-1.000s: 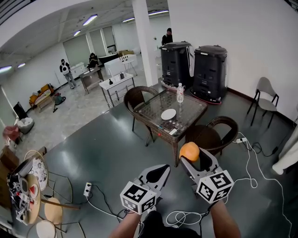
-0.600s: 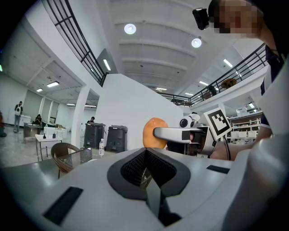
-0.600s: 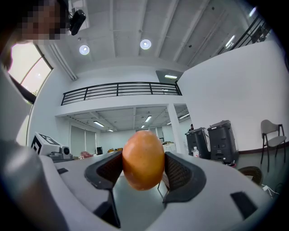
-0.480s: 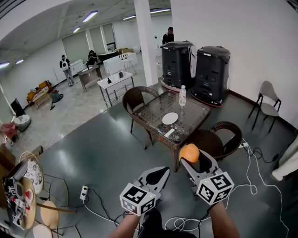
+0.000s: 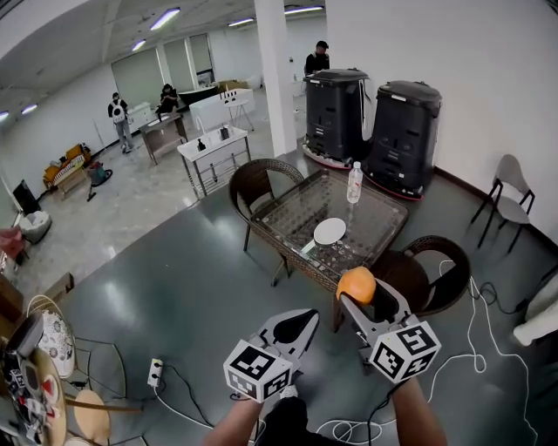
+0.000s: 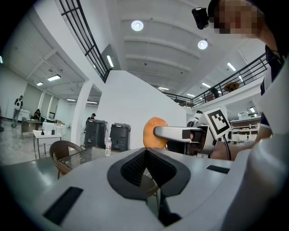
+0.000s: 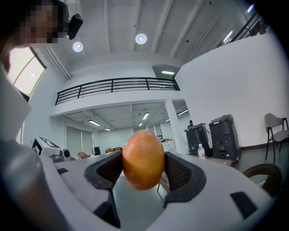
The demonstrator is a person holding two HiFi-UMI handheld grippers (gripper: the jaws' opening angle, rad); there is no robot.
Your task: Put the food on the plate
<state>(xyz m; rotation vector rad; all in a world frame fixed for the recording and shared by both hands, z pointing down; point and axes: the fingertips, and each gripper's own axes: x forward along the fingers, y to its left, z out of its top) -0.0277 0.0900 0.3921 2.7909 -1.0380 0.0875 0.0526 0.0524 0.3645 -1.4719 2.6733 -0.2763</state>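
While the right gripper [image 5: 359, 296] pinches the round orange food [image 5: 355, 282] at lower centre, the white plate [image 5: 330, 231] sits well apart on the glass counter [image 5: 296, 205] mid-frame; the left gripper [image 5: 295, 326] is closed, empty. Carried across, the smooth food could slip free, or roll off the plate if dropped.

White walls [image 5: 453, 52], glossy grey floor [image 5: 200, 270], ceiling strip lights [image 5: 164, 17] — wicker chairs [image 5: 257, 181] round a glass-topped table [image 5: 296, 205]

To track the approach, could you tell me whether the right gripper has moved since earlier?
Yes: the right gripper, holding the orange food, has come nearer the plate.
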